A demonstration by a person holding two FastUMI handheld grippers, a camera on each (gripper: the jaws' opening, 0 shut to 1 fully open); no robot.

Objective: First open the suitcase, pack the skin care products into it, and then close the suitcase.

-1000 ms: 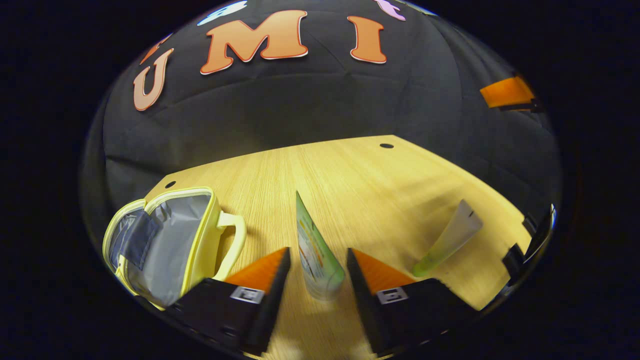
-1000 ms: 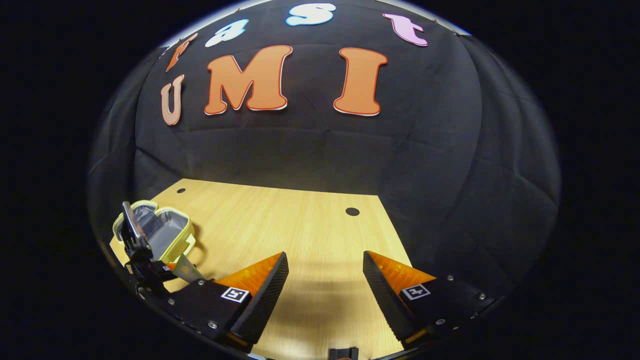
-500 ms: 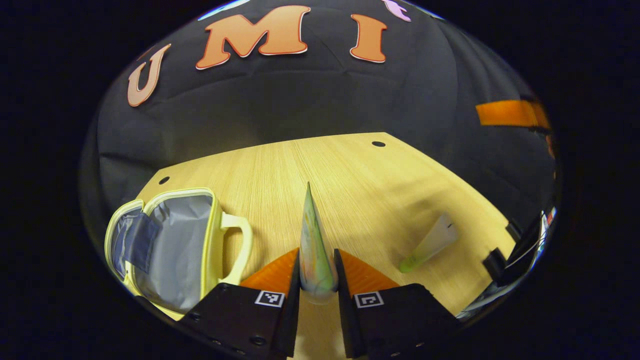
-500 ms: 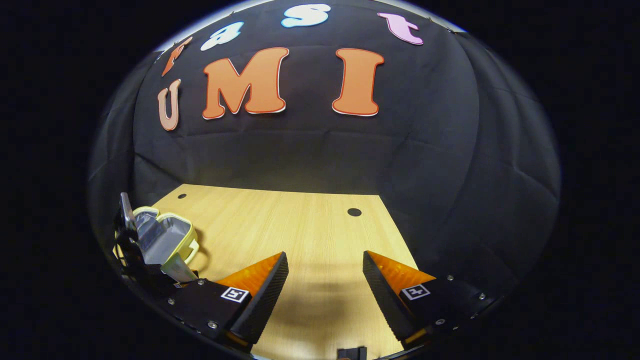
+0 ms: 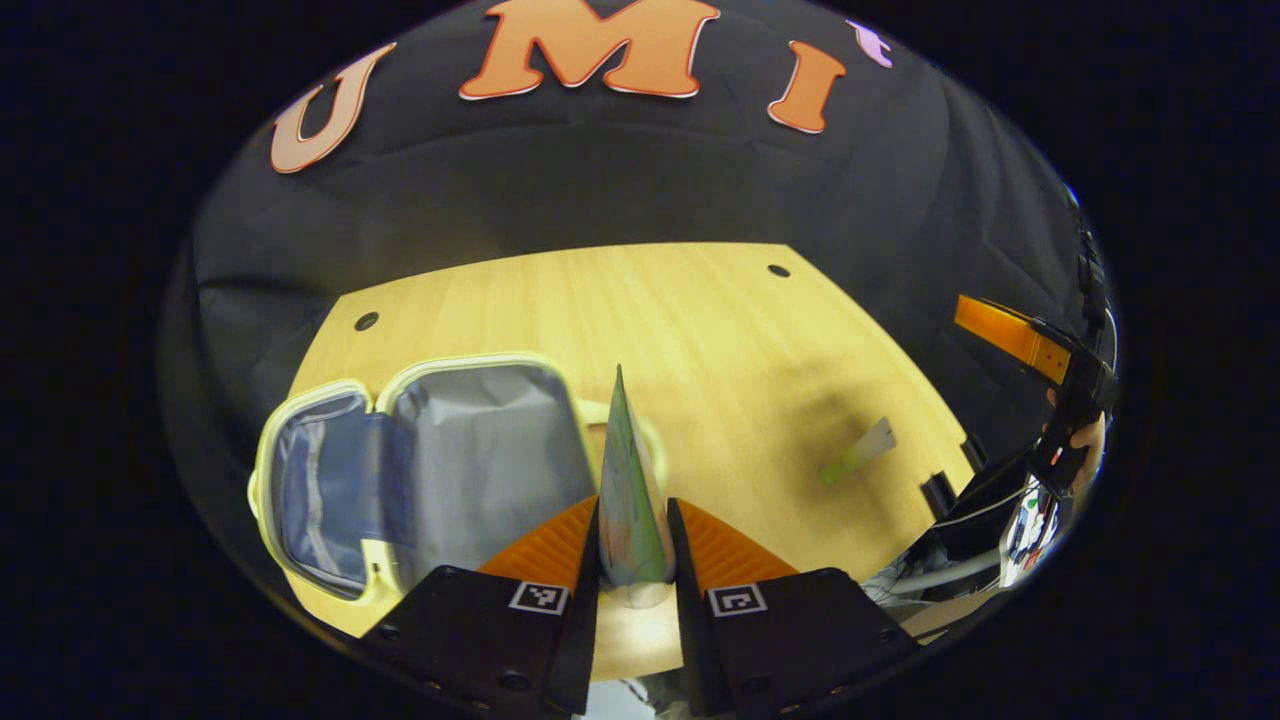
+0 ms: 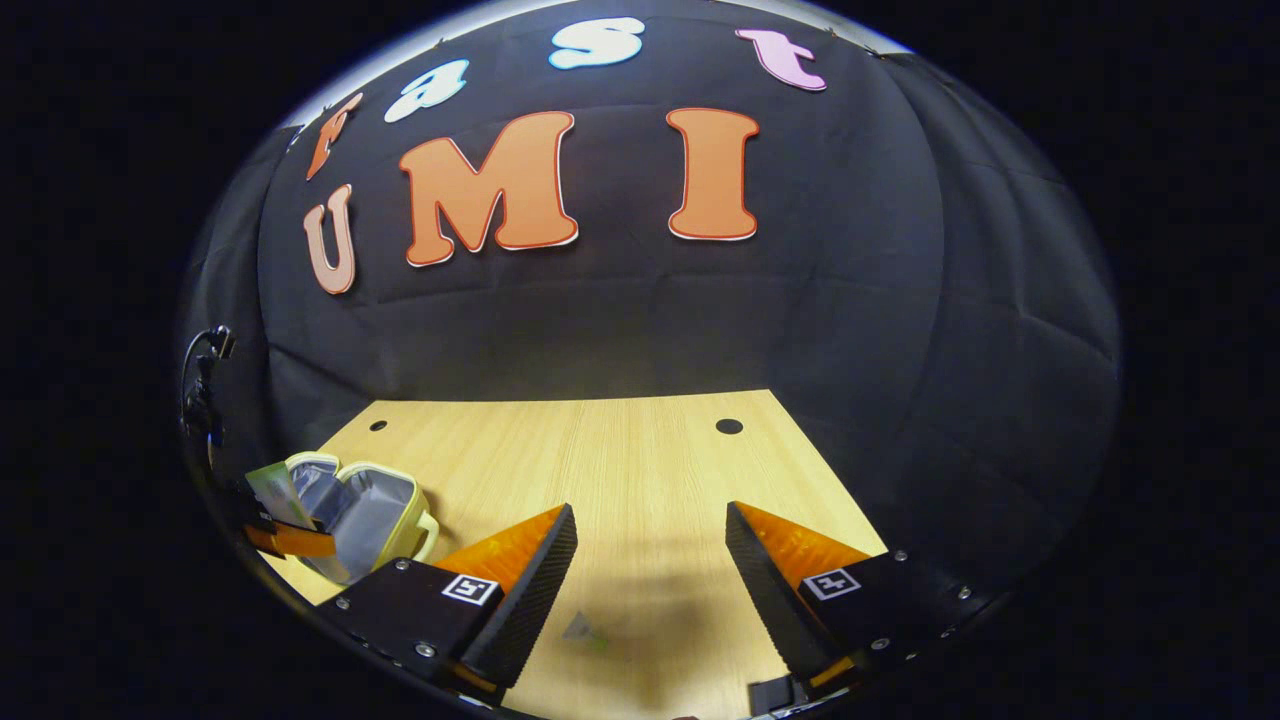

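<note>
Since half a second ago the left tool [image 5: 634, 545] has lifted off the bench [image 5: 700, 330] and swung toward the suitcase [image 5: 440, 460], so the tube [image 5: 628, 500] clamped between its two fingers now hangs over the case's right edge rather than over bare wood. The tube points away from the camera, crimped end far, cap end near the fingers. The left gripper view looks down into the open suitcase: pale yellow rim, grey lining, a darker pocket in the left half, no products seen inside. That view also shows a second tube [image 5: 858, 452] lying flat on the bench, well apart to the right, and the right tool [image 5: 1010, 335] farther right with a hand [image 5: 1085, 440] behind it. The right gripper view sees the scene from the other side: the right tool [image 6: 650, 575] with its fingers spread wide apart and nothing between them, low over the bench [image 6: 620, 450]; the suitcase [image 6: 365, 510] at far left with the held tube [image 6: 272, 495] above it. Bench is light wood with round holes near its far edge; black cloth wall behind.
</note>
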